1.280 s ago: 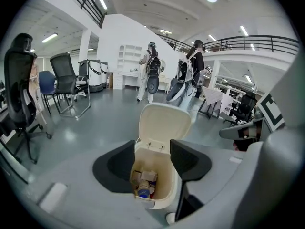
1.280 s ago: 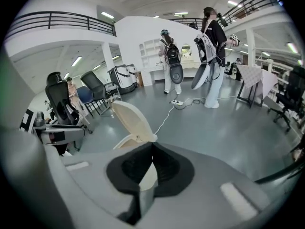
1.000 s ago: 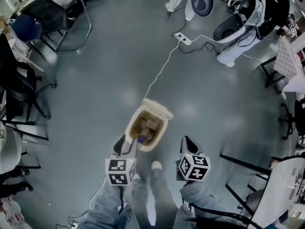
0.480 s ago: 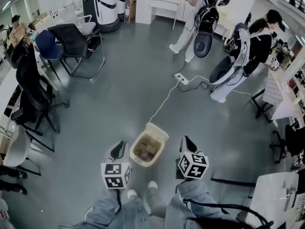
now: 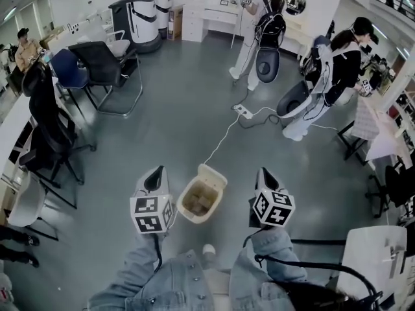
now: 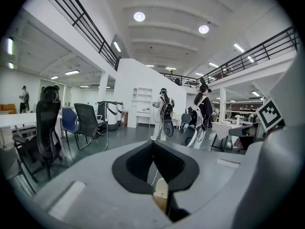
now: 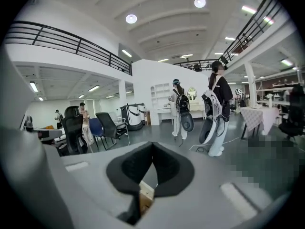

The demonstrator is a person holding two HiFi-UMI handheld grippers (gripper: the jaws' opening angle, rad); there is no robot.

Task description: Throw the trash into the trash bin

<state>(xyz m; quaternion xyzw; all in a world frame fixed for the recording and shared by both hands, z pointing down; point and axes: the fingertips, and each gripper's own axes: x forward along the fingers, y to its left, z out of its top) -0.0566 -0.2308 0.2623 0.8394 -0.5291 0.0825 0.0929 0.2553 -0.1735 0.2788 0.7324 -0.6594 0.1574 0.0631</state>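
1. Both grippers have come up and away from the trash bin (image 5: 213,173) since the earlier frame. The left gripper (image 5: 156,172) was then poised at the bin's rim with its jaws apart. It now stands clear of the bin, on its left side in the head view.
2. Left gripper: the jaws have just been closing and now meet fully, tip to tip, with nothing between them. The left gripper view confirms this; only a cream corner of the bin (image 6: 161,194) shows through the gap beneath the pads.
3. Right gripper (image 5: 264,173): the jaws are likewise together and empty. It stands to the right of the bin, not touching it. Its own view shows part of the bin below the closed pads.
4. Trash bin: cream, open-topped and upright on the grey floor (image 5: 181,122). It sits between the two grippers and ahead of the person's white shoe (image 5: 209,250).
5. Trash (image 5: 198,203): brownish pieces lie inside the bin; individual items cannot be told apart.
6. Denim sleeves (image 5: 146,271) lead back from both grippers at the lower edge.
7. White cable (image 5: 220,141): it runs across the floor from near the bin to a power strip (image 5: 243,111).
8. Surroundings: dark office chairs (image 5: 104,60) stand at the left. Two persons (image 5: 259,24) stand at the far side, well apart from the bin.
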